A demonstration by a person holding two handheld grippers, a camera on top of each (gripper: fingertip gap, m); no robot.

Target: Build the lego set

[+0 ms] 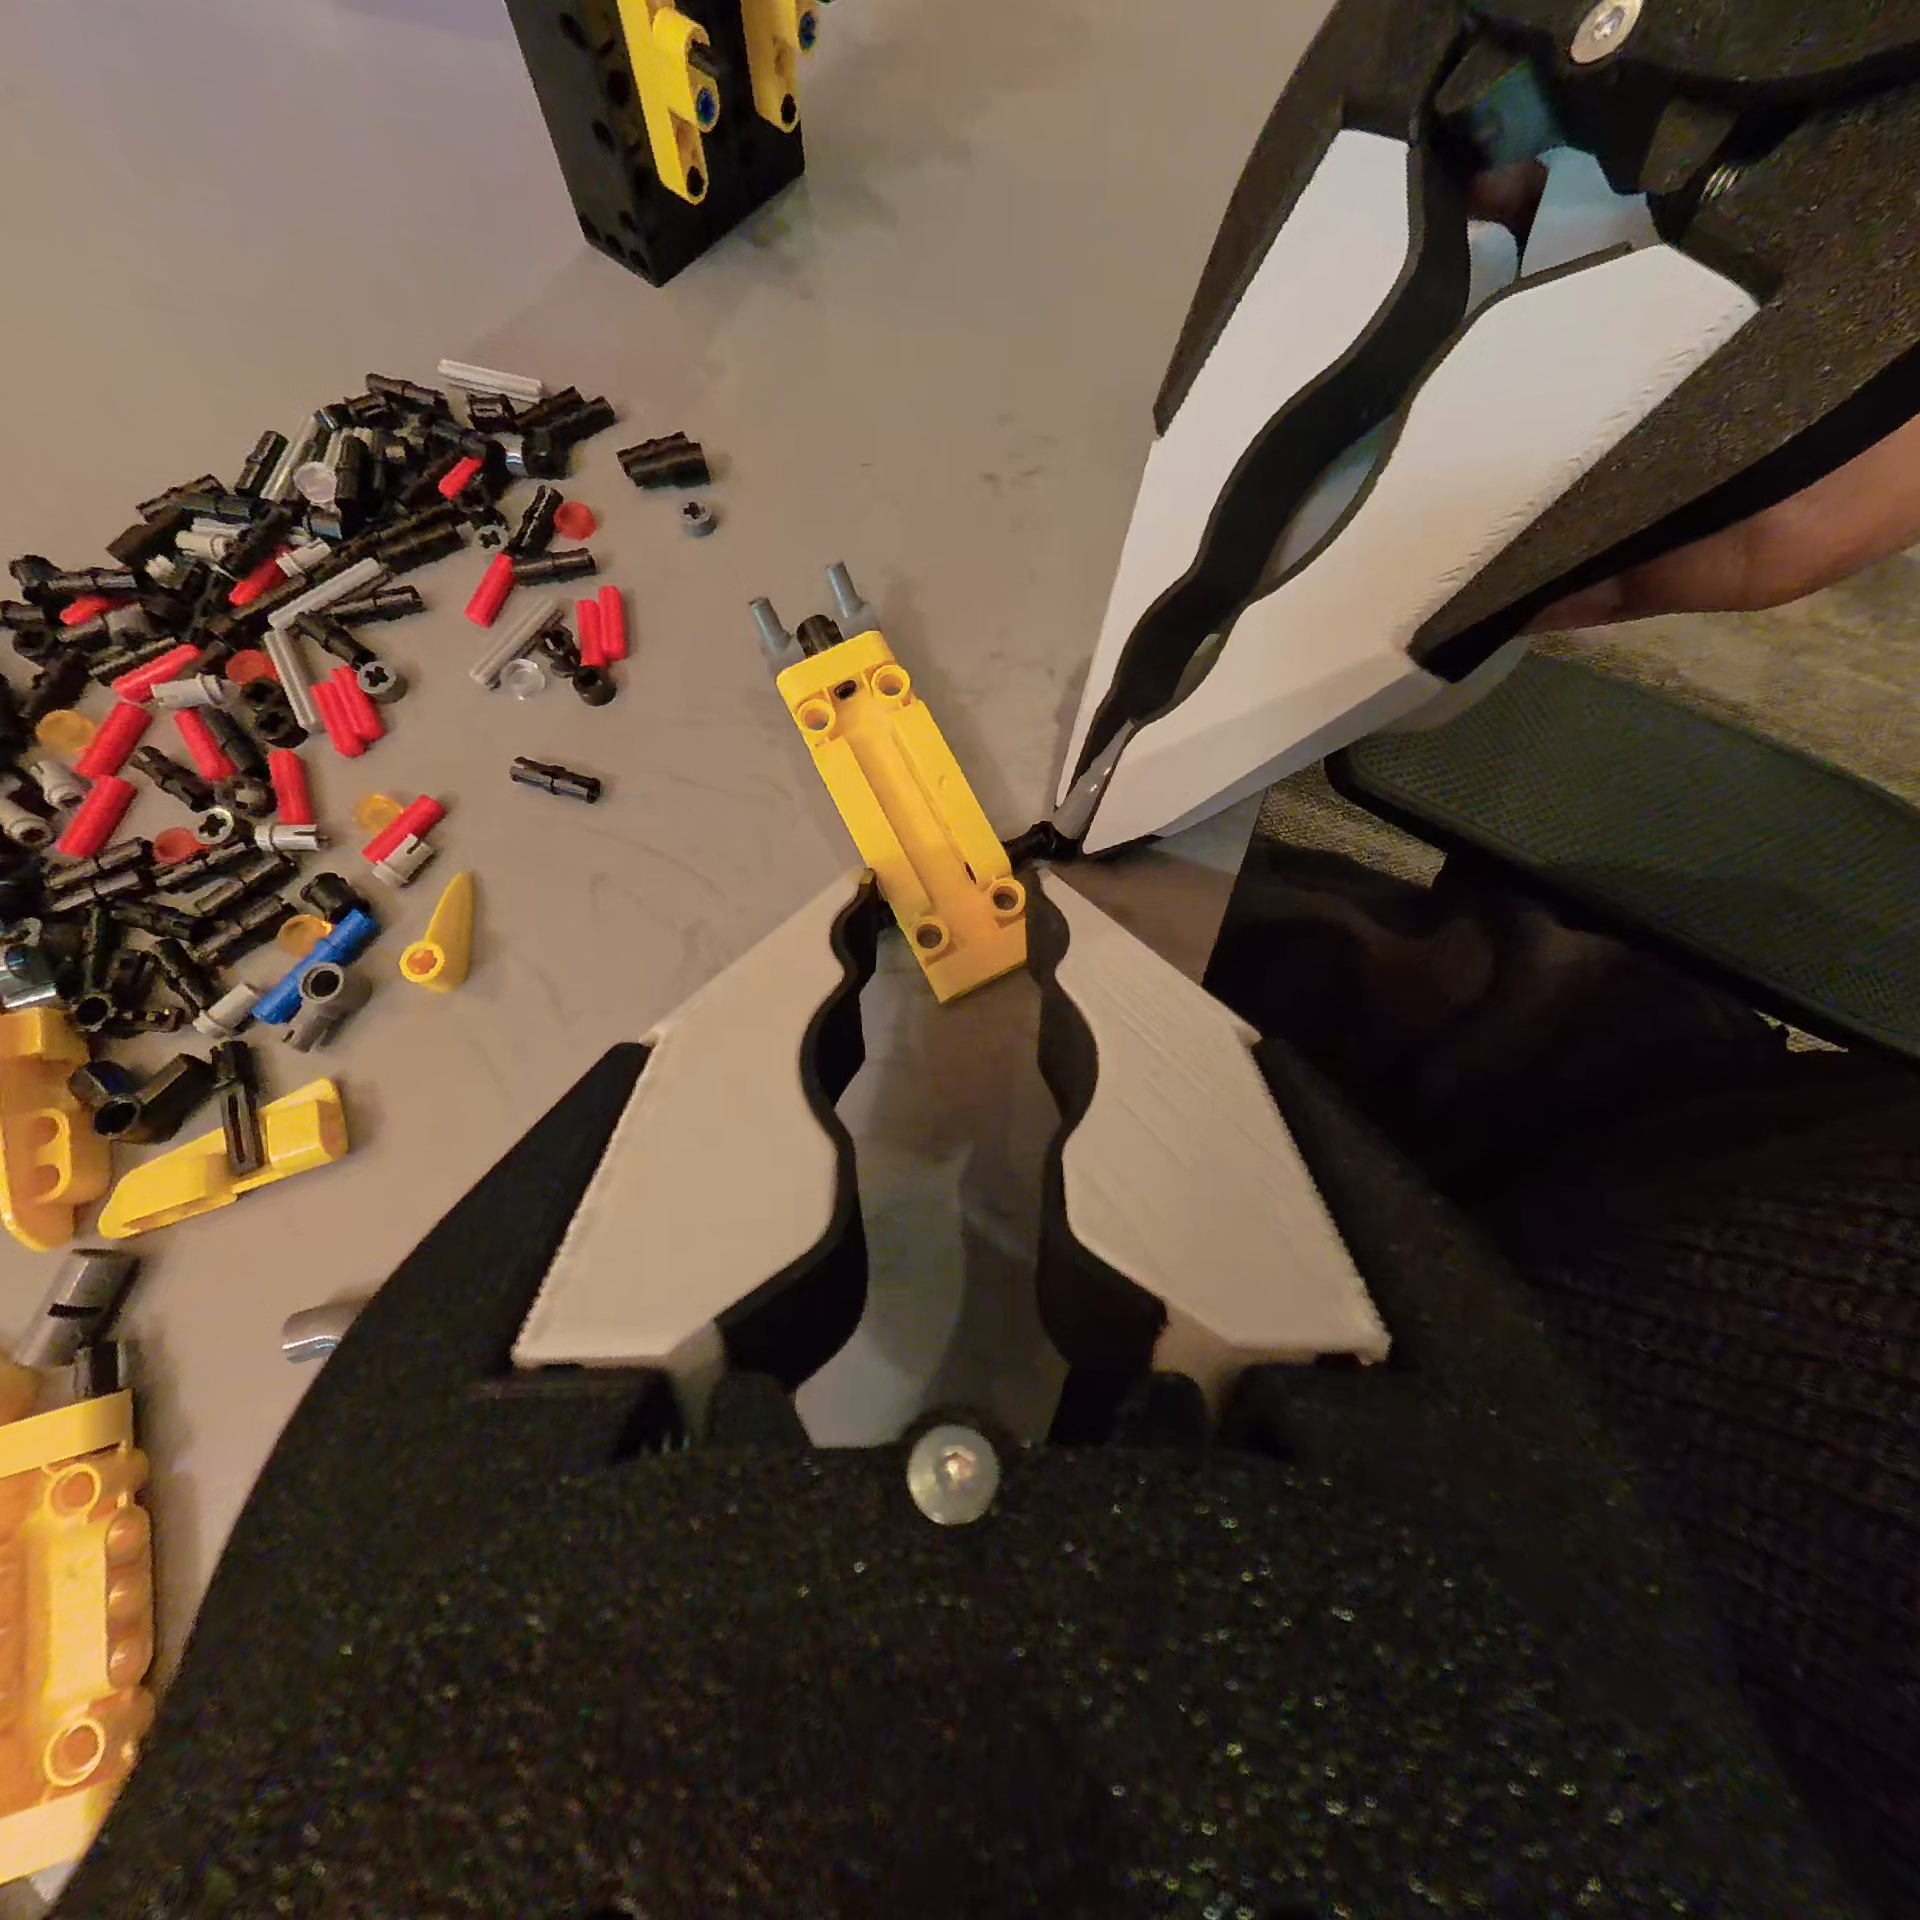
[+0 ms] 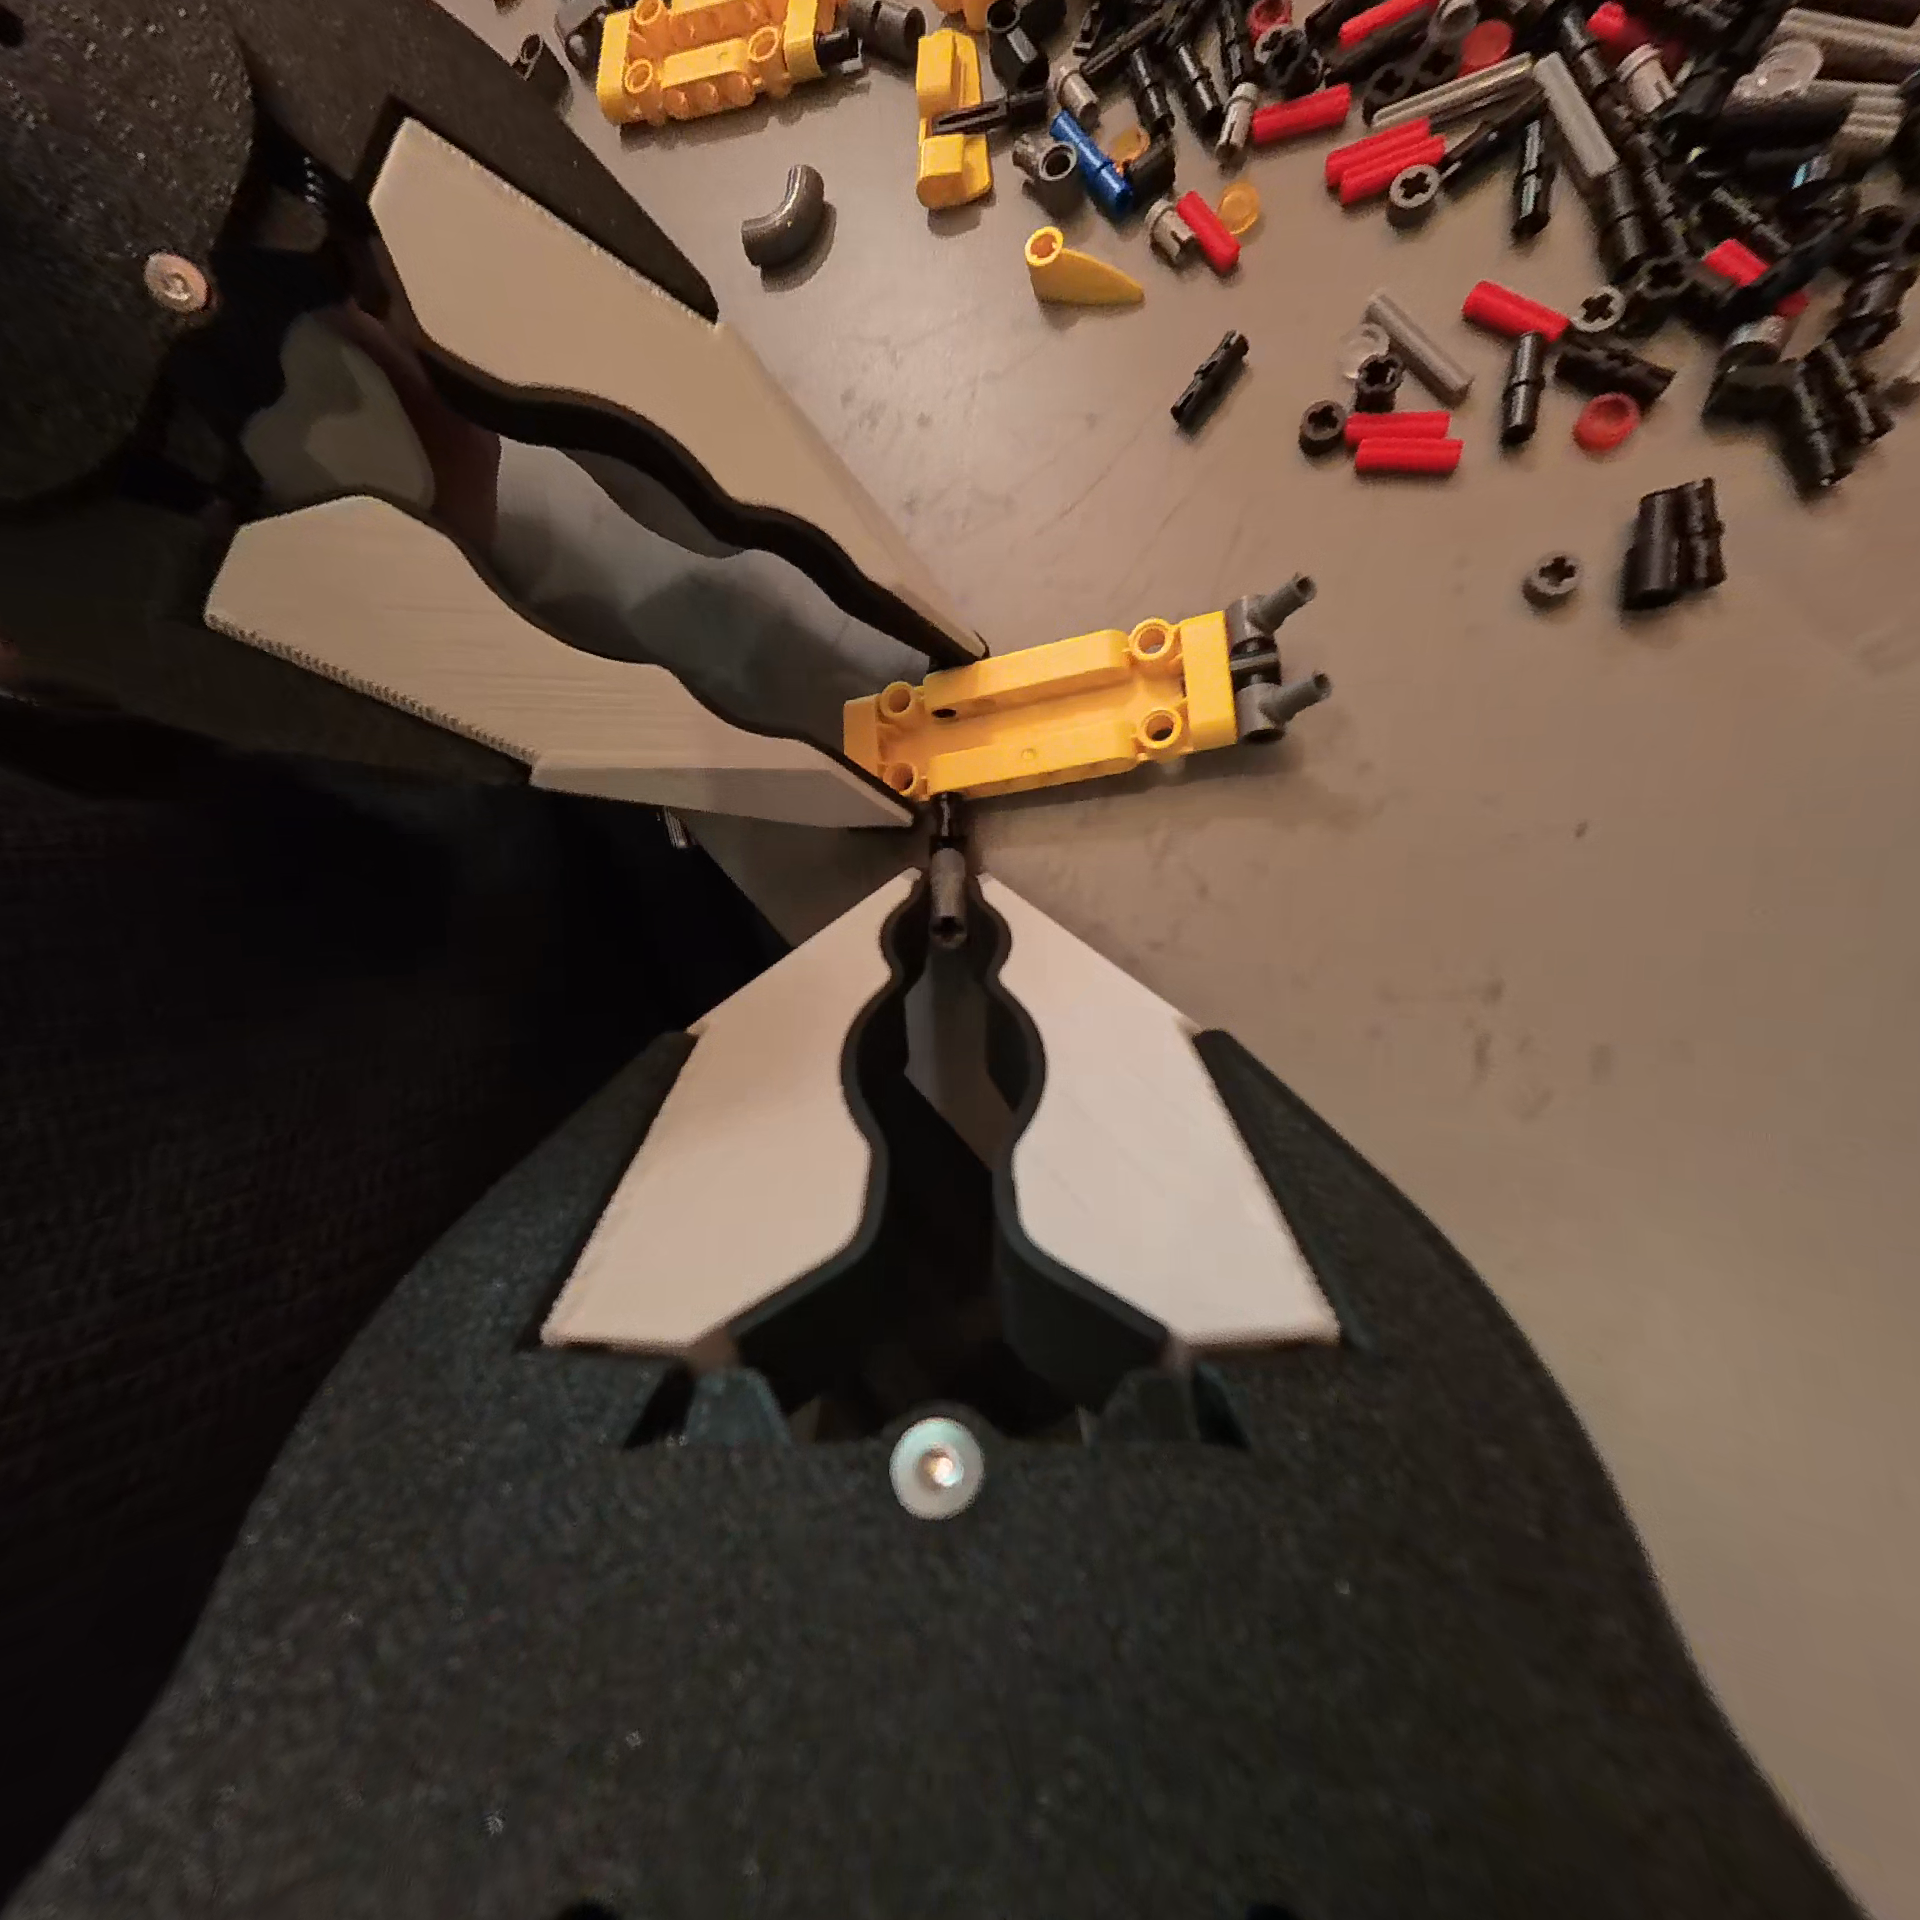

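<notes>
The yellow brick is clamped by its near end in the jaws of the left gripper, held just above the grey desk, its far end carrying two grey pegs. The right gripper has its jaws pinched together on a small dark pin, whose tip touches the brick's side near the corner hole. The pin lies square to that side, and the brick sits level. A heap of loose pins lies well apart to the left.
</notes>
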